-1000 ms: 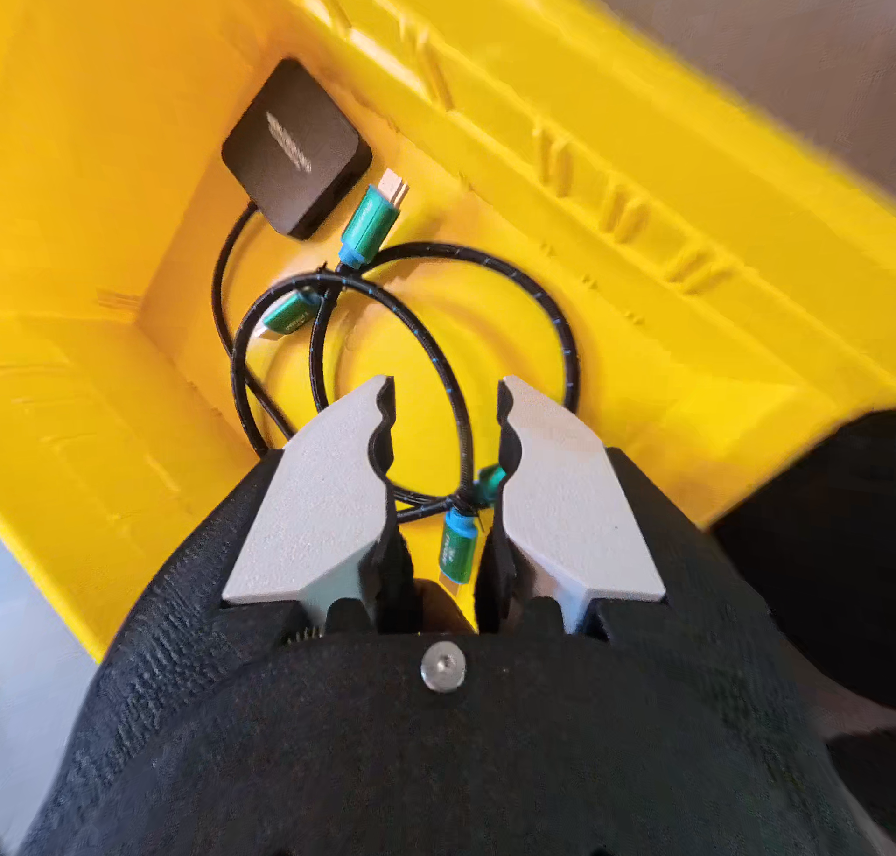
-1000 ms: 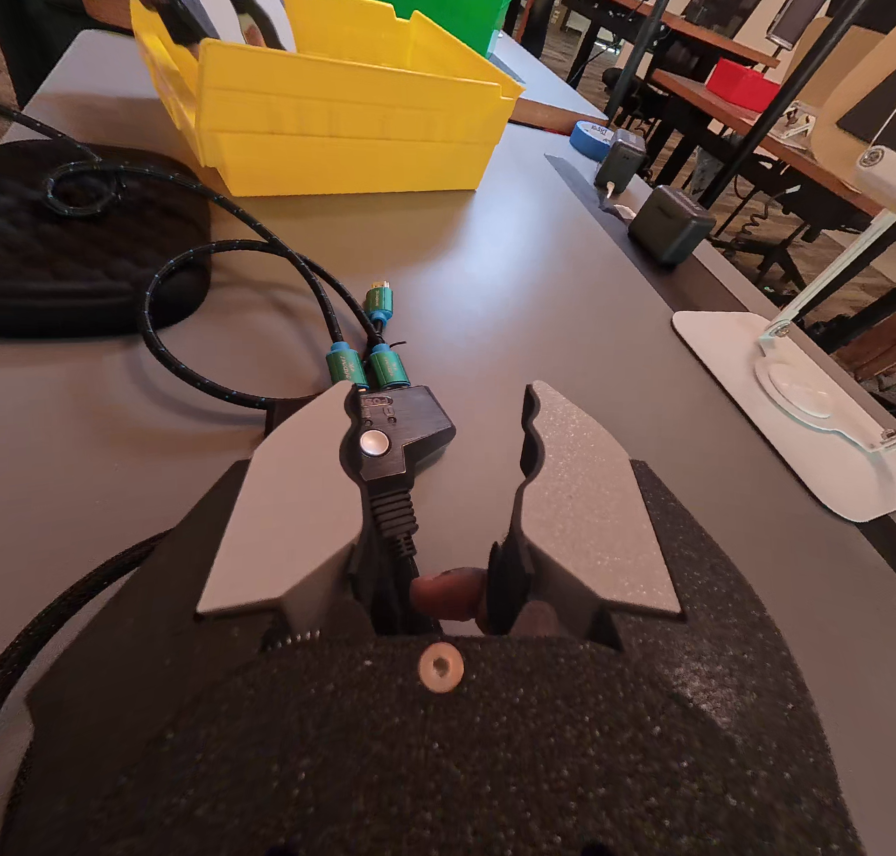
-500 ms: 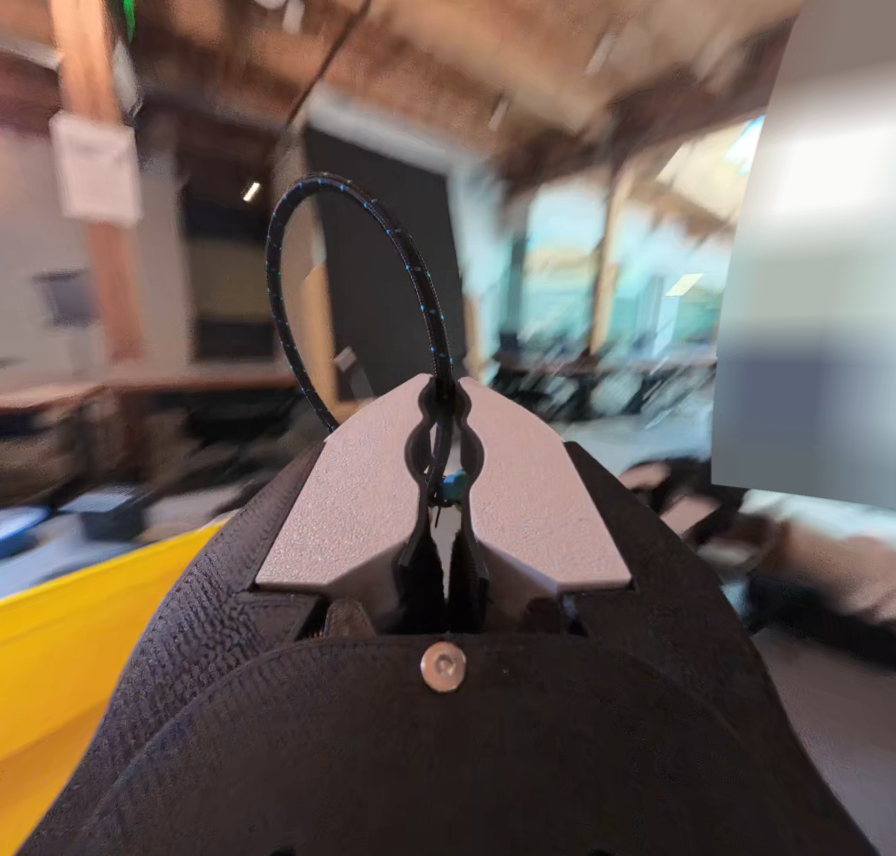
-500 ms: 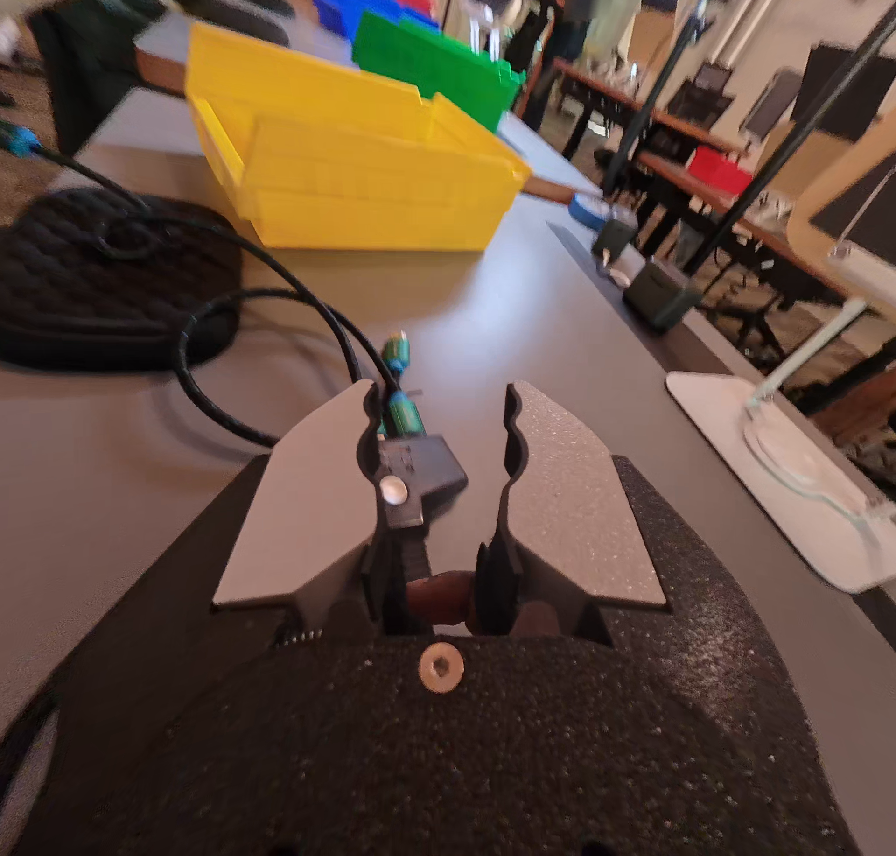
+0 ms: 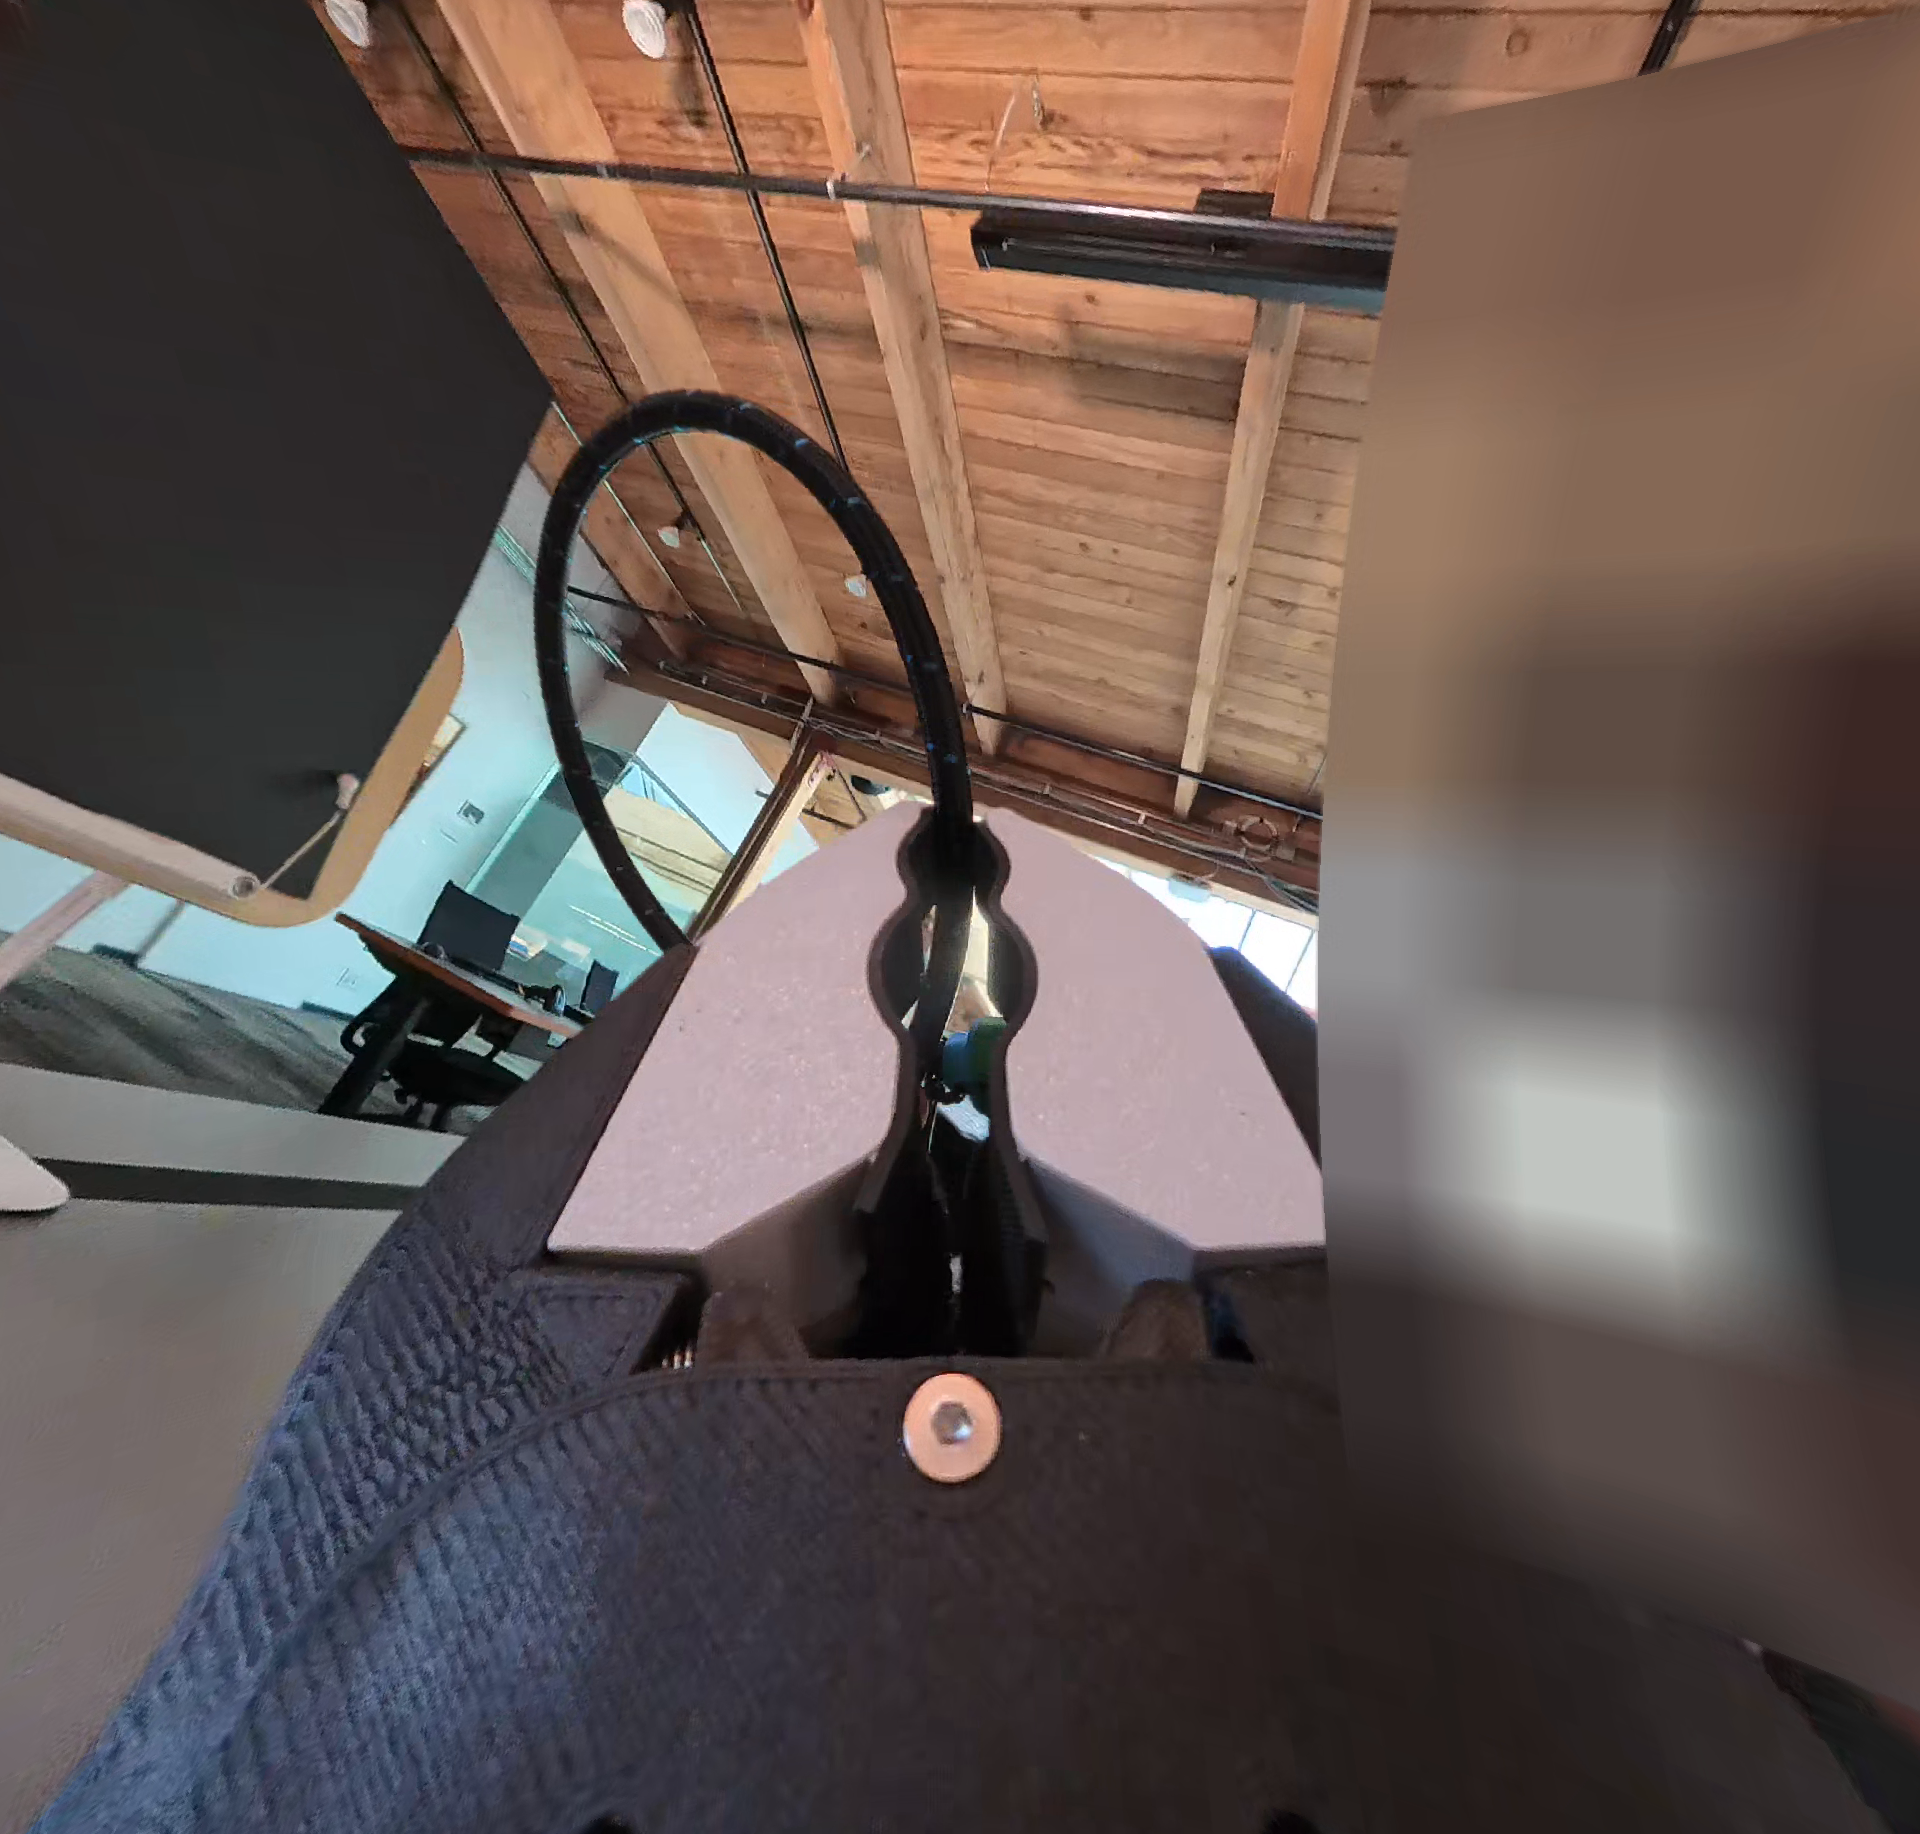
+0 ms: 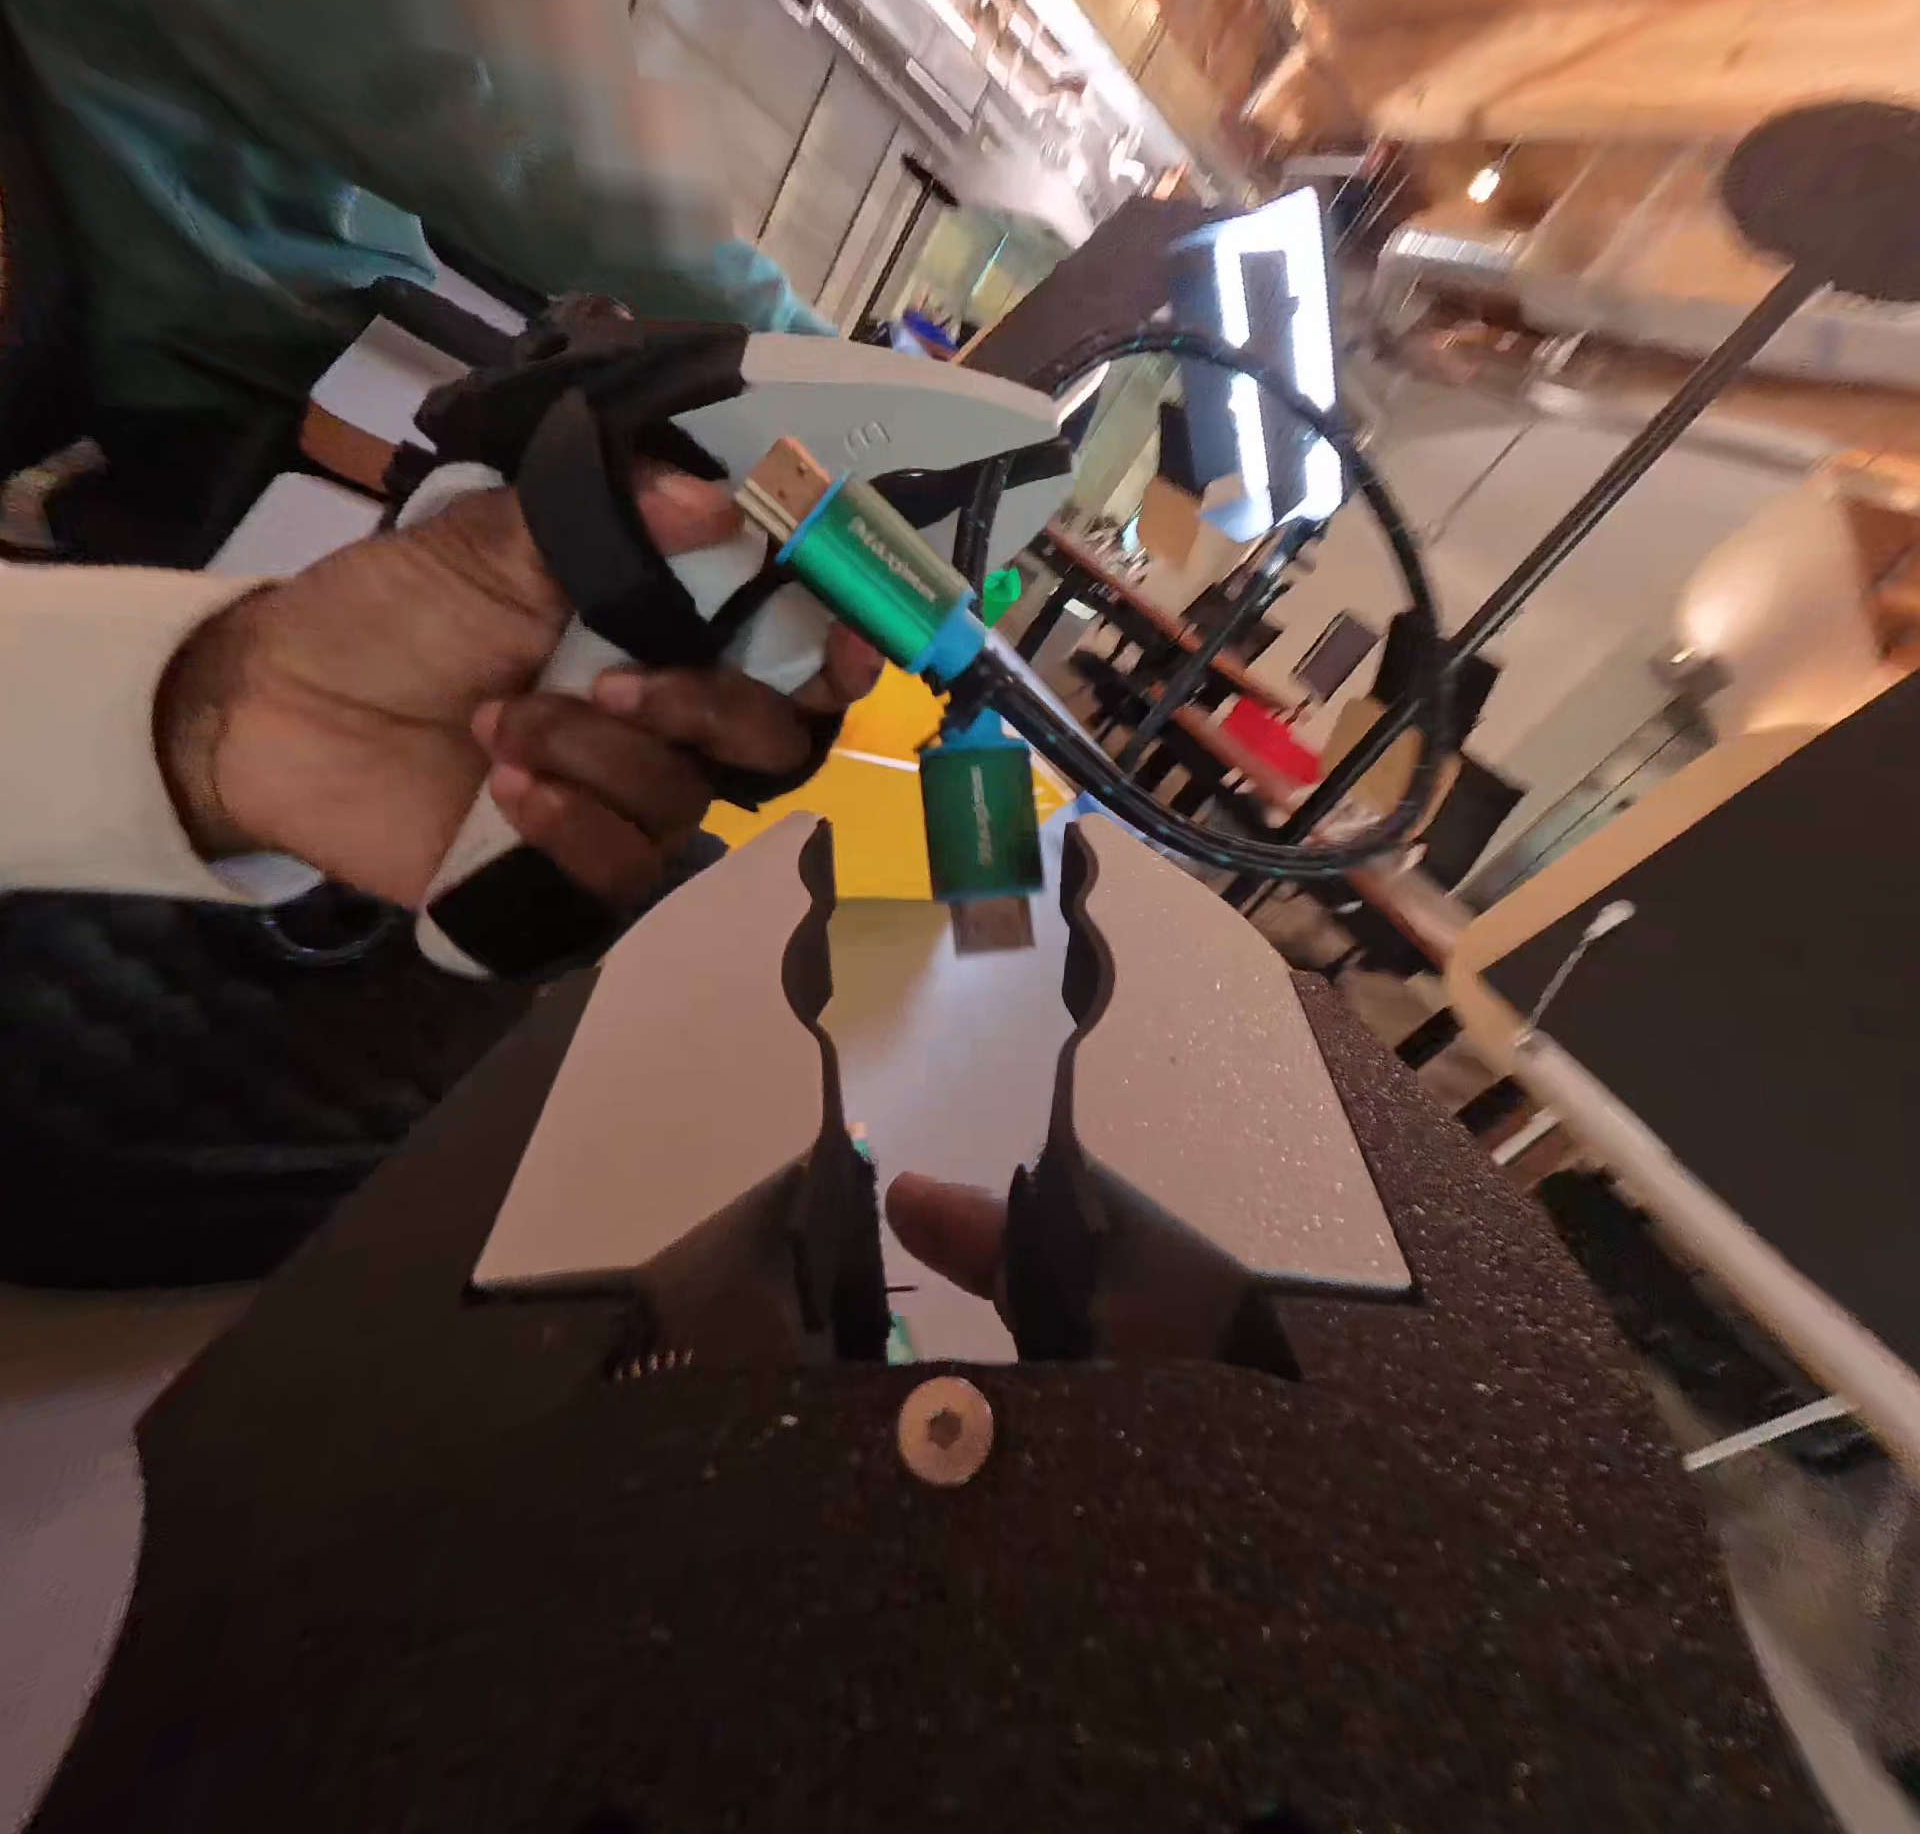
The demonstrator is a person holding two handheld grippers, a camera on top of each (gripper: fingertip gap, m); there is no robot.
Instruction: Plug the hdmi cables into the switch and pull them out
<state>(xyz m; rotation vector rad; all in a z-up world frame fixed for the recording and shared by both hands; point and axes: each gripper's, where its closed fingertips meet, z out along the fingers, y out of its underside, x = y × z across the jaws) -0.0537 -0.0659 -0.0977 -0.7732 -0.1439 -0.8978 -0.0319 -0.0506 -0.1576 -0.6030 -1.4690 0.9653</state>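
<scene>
Yellow bin (image 6: 883, 828) mostly hidden, contents unseen; left gripper (image 5: 951, 849) clamped on braided HDMI cable (image 5: 727, 454), lifted out since a second ago; both green plugs (image 6: 982, 823) dangle; right gripper (image 6: 945, 870) jaws apart, switch no longer between them.

Writing shows on both green plug shells of the HDMI cable in the right wrist view: light lettering runs lengthwise along the upper plug (image 6: 873, 579), the one pointing toward 10 o'clock, and along the lower plug (image 6: 981, 828), the one hanging toward 6 o'clock, motion-smeared on both. A small embossed mark sits on the grey finger (image 6: 868, 434) of the far gripper, too small to make out. Left wrist view: no lettering, numbers or signs readable anywhere.
</scene>
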